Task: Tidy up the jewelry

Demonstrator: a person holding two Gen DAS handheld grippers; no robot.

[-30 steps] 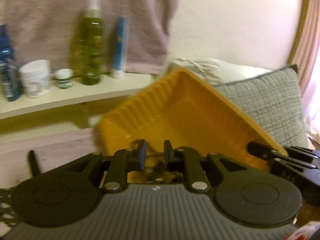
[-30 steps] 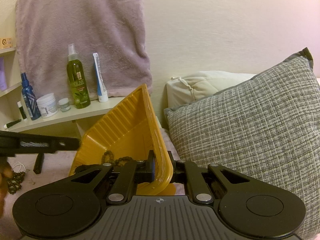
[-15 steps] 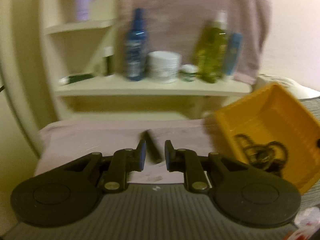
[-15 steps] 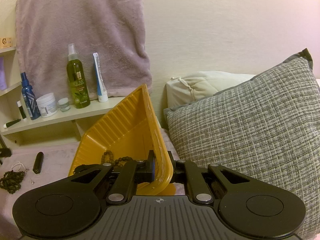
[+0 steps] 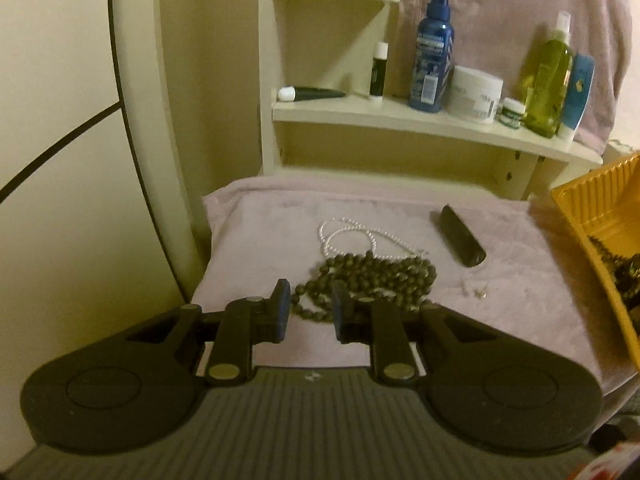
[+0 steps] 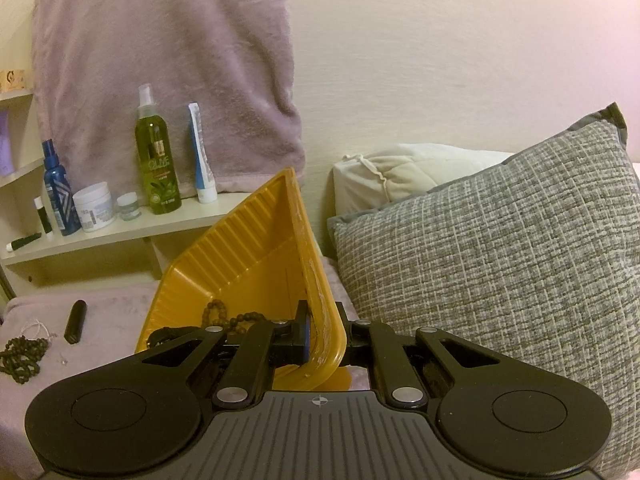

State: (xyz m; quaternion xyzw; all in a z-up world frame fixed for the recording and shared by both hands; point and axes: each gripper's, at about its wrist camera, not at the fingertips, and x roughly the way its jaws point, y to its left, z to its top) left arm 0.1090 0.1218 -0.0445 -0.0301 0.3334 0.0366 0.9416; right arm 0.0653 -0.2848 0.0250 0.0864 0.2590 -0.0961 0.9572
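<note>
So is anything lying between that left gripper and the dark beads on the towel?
Nothing visible. The left gripper hangs open over the dark beads, with only bare towel around them.

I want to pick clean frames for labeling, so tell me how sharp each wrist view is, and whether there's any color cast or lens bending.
Left wrist view: dim with a yellow-green cast, slightly soft, though the dark bead necklace stays readable; the shelf bows from the fisheye. Right wrist view: brighter, sharper and more neutral, the weave of the grey pillow is crisp; the corners go black.
</note>
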